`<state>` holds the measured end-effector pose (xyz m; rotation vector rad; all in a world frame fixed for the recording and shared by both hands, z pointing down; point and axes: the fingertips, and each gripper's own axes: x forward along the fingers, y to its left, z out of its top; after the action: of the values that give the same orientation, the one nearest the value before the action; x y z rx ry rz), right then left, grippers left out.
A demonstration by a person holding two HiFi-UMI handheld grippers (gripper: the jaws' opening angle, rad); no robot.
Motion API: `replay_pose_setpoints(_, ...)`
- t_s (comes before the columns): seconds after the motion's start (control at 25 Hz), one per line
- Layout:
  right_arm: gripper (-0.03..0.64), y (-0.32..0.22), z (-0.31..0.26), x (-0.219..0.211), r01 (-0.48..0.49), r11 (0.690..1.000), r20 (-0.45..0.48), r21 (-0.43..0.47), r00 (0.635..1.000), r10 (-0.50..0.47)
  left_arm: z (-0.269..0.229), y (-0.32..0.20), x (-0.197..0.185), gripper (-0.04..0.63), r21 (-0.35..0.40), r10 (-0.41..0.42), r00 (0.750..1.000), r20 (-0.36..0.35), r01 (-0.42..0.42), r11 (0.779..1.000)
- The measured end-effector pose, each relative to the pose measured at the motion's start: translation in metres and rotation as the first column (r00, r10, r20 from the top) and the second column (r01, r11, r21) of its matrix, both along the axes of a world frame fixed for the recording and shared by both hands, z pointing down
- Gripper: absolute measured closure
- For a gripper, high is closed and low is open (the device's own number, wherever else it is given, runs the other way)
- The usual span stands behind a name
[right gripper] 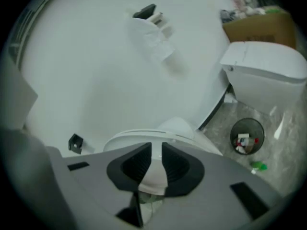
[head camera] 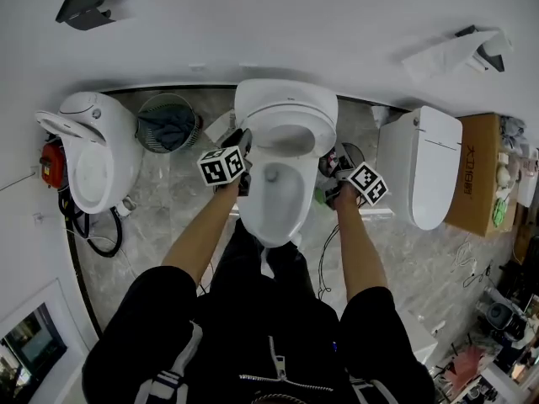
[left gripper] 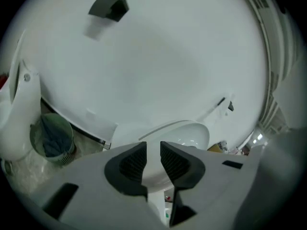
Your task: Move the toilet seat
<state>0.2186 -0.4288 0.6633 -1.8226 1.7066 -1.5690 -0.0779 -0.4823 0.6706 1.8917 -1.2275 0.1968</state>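
A white toilet (head camera: 271,219) stands against the wall in the middle of the head view, and its white seat ring (head camera: 286,112) is tilted up over the bowl. My left gripper (head camera: 245,148) is at the seat's left edge and my right gripper (head camera: 331,175) at its right edge. In the left gripper view the black ribbed pads (left gripper: 133,163) of the left gripper (left gripper: 153,159) stand close together with the white seat rim (left gripper: 189,134) between them. The right gripper (right gripper: 156,164) likewise pinches the white seat rim (right gripper: 144,139) between its pads (right gripper: 176,166).
Another white toilet (head camera: 93,154) with a raised lid stands to the left, next to a wire bin (head camera: 168,123). A closed toilet (head camera: 425,167) and a cardboard box (head camera: 476,175) are on the right. Cables lie on the marble floor. A small bin (right gripper: 246,136) sits nearby.
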Motion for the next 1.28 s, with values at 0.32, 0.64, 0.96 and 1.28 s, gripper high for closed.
replay_pose_setpoints(0.32,0.614,0.040,-0.080,-0.018,0.282,0.949,-0.274,0.140,0.932,-0.237,-0.072,0.047,0.024,0.592,0.208,0.123,0.975,0.186,-0.162,0.965)
replay_pose_setpoints(0.64,0.614,0.097,-0.155,-0.044,0.511,0.827,-0.528,0.237,0.782,-0.332,-0.142,0.120,0.046,0.592,0.357,0.138,0.946,0.293,-0.242,0.902)
replay_pose_setpoints(0.96,0.614,0.177,-0.213,-0.050,0.573,0.753,-0.634,0.324,0.722,-0.277,-0.197,0.198,0.056,0.593,0.456,0.131,0.929,0.346,-0.289,0.842)
replay_pose_setpoints(1.28,0.615,0.244,-0.240,-0.046,0.587,0.721,-0.659,0.368,0.712,-0.243,-0.227,0.265,0.065,0.592,0.499,0.124,0.925,0.358,-0.302,0.812)
